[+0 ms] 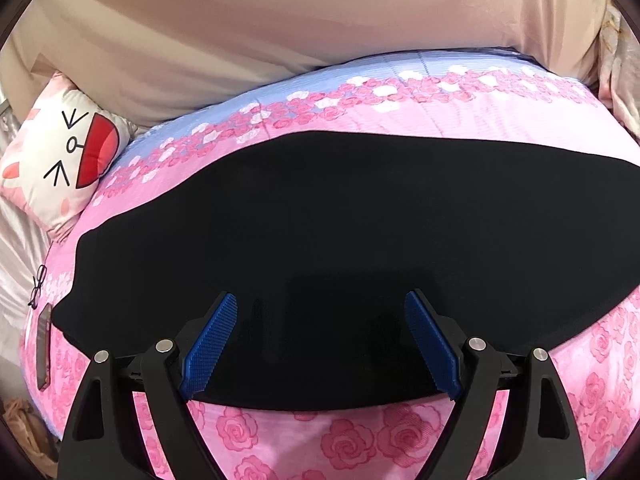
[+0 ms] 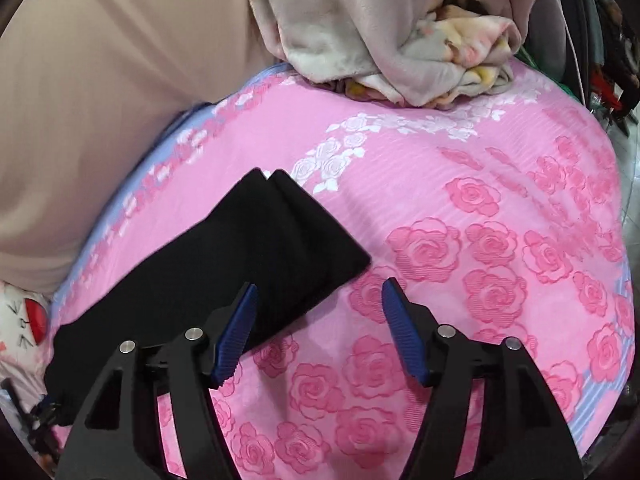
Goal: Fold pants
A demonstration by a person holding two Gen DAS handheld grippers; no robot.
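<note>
Black pants (image 1: 320,240) lie flat across a pink rose-patterned bedspread (image 1: 520,120), folded lengthwise with one leg on the other. My left gripper (image 1: 320,304) is open and empty, hovering over the near edge of the pants' wide part. In the right wrist view the leg ends (image 2: 280,232) lie side by side, pointing away. My right gripper (image 2: 318,292) is open and empty, just above the bedspread (image 2: 480,280) beside the near corner of the leg hems.
A cat-face pillow (image 1: 60,152) lies at the left. Glasses (image 1: 38,284) and a phone (image 1: 43,344) lie at the bed's left edge. A crumpled fleece blanket (image 2: 380,40) is piled at the far end. A beige padded headboard (image 1: 280,20) runs behind.
</note>
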